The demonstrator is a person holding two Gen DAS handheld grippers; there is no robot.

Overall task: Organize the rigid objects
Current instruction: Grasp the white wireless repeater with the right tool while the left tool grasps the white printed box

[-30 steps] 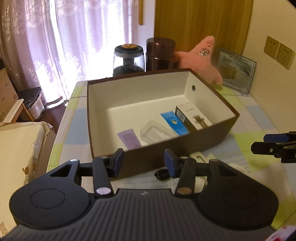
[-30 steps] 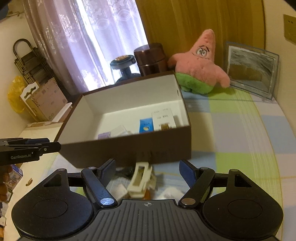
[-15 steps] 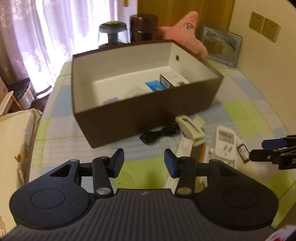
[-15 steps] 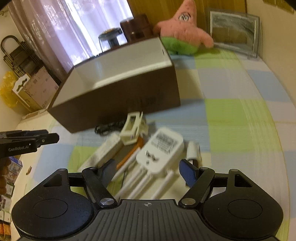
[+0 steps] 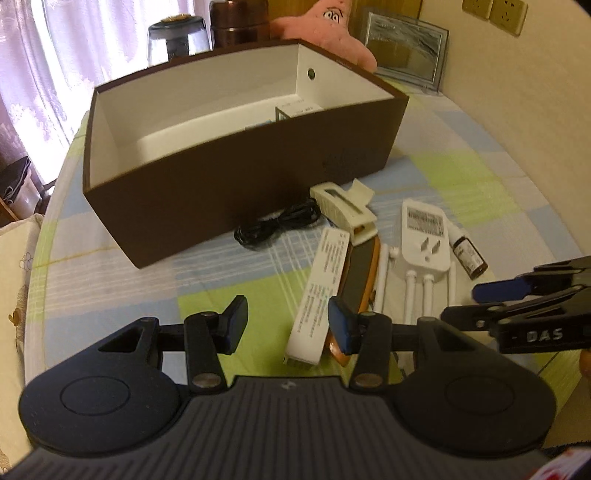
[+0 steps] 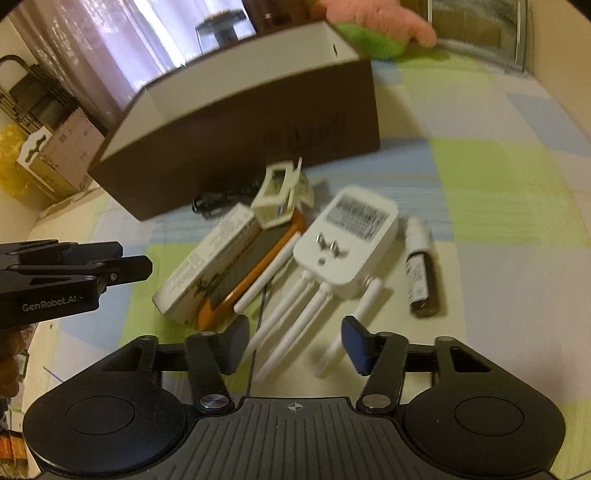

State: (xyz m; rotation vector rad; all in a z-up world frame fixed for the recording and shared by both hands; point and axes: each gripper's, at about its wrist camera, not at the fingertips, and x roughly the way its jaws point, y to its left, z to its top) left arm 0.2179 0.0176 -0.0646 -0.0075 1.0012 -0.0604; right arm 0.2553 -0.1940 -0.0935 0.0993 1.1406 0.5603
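A brown box (image 5: 240,184) (image 6: 240,129) with a white inside stands at the back of the table; a small carton shows over its wall. In front of it lie a black cable (image 5: 277,225), a cream clip (image 5: 343,210) (image 6: 280,195), a long white carton (image 5: 325,288) (image 6: 210,258), an orange-edged flat piece (image 5: 360,277) (image 6: 251,269), a white plug-in device with antennas (image 5: 423,236) (image 6: 351,236) and a small dark bottle (image 5: 467,251) (image 6: 419,269). My left gripper (image 5: 288,325) (image 6: 92,266) hangs open over the carton's near end. My right gripper (image 6: 295,343) (image 5: 517,295) is closing above the antennas, its pads clear of them.
A pink star plush (image 5: 332,22) (image 6: 369,22), a framed picture (image 5: 402,55) and two jars (image 5: 177,37) stand behind the box. Wall sockets (image 5: 495,14) are at the right. Cardboard boxes (image 6: 62,155) stand beyond the table's left edge. A checked cloth covers the table.
Both grippers have come down and tipped from the box towards the loose things in front of it. The right jaws have narrowed; the left jaws kept their gap.
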